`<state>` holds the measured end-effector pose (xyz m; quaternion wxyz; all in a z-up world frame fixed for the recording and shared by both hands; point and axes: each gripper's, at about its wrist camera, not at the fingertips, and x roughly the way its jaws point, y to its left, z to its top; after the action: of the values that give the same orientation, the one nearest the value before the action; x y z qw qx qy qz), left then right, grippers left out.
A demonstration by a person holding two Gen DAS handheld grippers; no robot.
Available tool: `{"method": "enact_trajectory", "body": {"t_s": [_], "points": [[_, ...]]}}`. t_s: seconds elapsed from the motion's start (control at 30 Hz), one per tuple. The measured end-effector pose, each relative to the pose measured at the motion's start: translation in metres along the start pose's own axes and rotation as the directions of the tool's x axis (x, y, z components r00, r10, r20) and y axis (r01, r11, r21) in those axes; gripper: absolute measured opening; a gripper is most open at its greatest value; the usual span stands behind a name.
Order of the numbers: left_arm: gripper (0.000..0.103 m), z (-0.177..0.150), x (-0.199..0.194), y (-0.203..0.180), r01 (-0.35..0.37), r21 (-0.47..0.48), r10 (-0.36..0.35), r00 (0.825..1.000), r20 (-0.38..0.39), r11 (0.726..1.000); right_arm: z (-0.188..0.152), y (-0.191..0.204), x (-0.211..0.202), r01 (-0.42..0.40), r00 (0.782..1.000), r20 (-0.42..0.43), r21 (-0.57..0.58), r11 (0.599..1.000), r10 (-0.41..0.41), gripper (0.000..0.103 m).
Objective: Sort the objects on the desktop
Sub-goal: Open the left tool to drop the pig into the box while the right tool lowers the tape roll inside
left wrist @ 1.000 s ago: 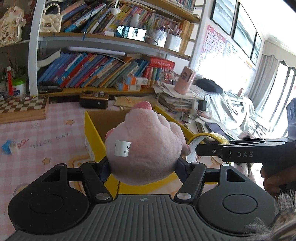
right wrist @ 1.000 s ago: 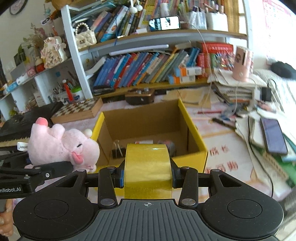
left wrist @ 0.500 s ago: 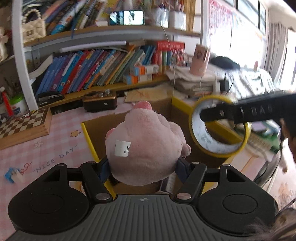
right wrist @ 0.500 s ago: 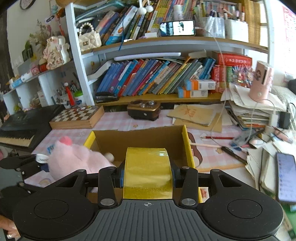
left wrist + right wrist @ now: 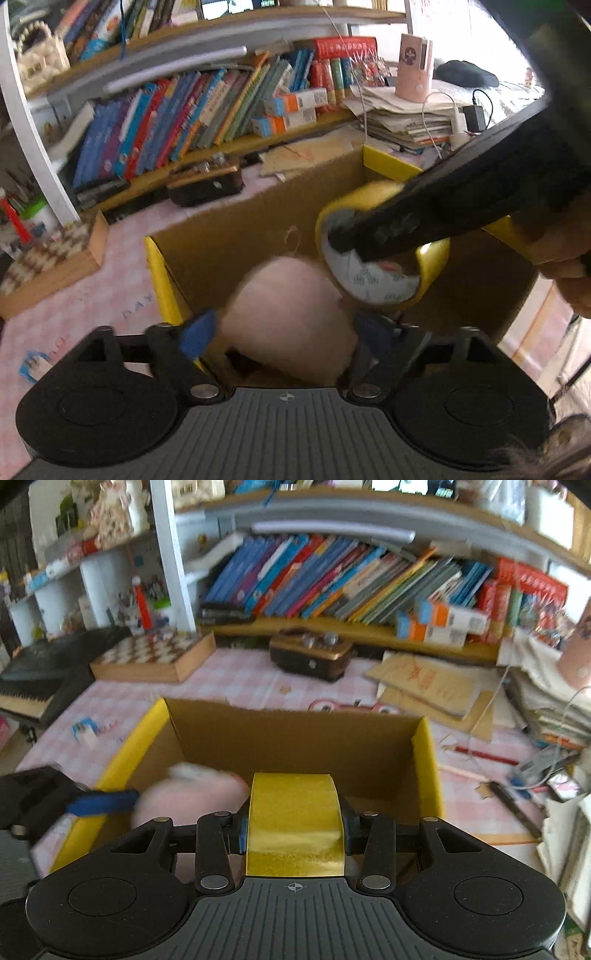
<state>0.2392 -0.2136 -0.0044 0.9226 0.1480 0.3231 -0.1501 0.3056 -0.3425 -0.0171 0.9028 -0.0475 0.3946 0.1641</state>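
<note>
A pink plush toy [image 5: 291, 317] shows blurred between the jaws of my left gripper [image 5: 286, 332], over the yellow-rimmed cardboard box [image 5: 162, 280]. The left jaws are opening and the blue pads [image 5: 199, 332] stand clear of the plush. My right gripper [image 5: 293, 830] is shut on a yellow tape roll [image 5: 291, 805], held upright over the same box [image 5: 295, 734]. In the left wrist view the tape roll [image 5: 369, 284] hangs just right of the plush. In the right wrist view the plush [image 5: 192, 794] lies low at the box's left side.
A chessboard box [image 5: 151, 657] and a brown case [image 5: 310, 653] stand behind the box on the pink checked cloth. Stacked papers [image 5: 546, 701], a red pencil [image 5: 484, 753] and cables crowd the right. Bookshelves fill the back. A small blue item [image 5: 85, 731] lies left.
Both grippers have come forward and down over the box. The left jaws have spread and the plush has slipped lower between them. The tape stays gripped on the right.
</note>
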Motion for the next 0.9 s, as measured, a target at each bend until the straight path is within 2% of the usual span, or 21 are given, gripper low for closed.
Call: {"method": "enact_trajectory", "body": {"t_s": [0.13, 0.3, 0.53, 0.6, 0.67, 0.77, 0.9], "points": [[0.091, 0.002, -0.014, 0.001, -0.028, 0.015, 0.027, 0.998, 0.051, 1.0, 0.007, 0.004, 0.01, -0.01, 1.0, -0.007, -0.044, 0.999, 0.01, 0.042], [0.092, -0.005, -0.037, 0.005, -0.042, -0.015, 0.043, 0.995, 0.085, 0.999, 0.017, 0.013, 0.022, -0.016, 1.0, -0.028, -0.087, 0.996, 0.014, 0.042], [0.092, -0.02, -0.065, 0.02, -0.045, -0.128, 0.057, 0.995, 0.086, 0.991, 0.021, 0.027, 0.036, -0.001, 1.0, -0.026, -0.129, 0.992, -0.002, 0.044], [0.092, -0.023, -0.07, 0.024, -0.047, -0.164, 0.061, 0.995, 0.083, 0.985, 0.021, 0.03, 0.033, 0.016, 1.0, -0.006, -0.134, 0.991, -0.016, 0.055], [0.092, -0.026, -0.077, 0.029, -0.049, -0.2, 0.067, 0.994, 0.086, 0.979, 0.021, 0.032, 0.026, 0.024, 1.0, 0.02, -0.134, 0.991, -0.022, 0.072], [0.092, -0.029, -0.086, 0.034, -0.044, -0.242, 0.069, 0.993, 0.097, 0.969, 0.02, 0.036, 0.012, 0.025, 0.998, 0.055, -0.138, 0.99, -0.017, 0.083], [0.092, -0.035, -0.097, 0.04, -0.032, -0.278, 0.064, 0.992, 0.11, 0.96, 0.017, 0.04, -0.009, 0.044, 0.994, 0.108, -0.138, 0.99, -0.029, 0.087]]}}
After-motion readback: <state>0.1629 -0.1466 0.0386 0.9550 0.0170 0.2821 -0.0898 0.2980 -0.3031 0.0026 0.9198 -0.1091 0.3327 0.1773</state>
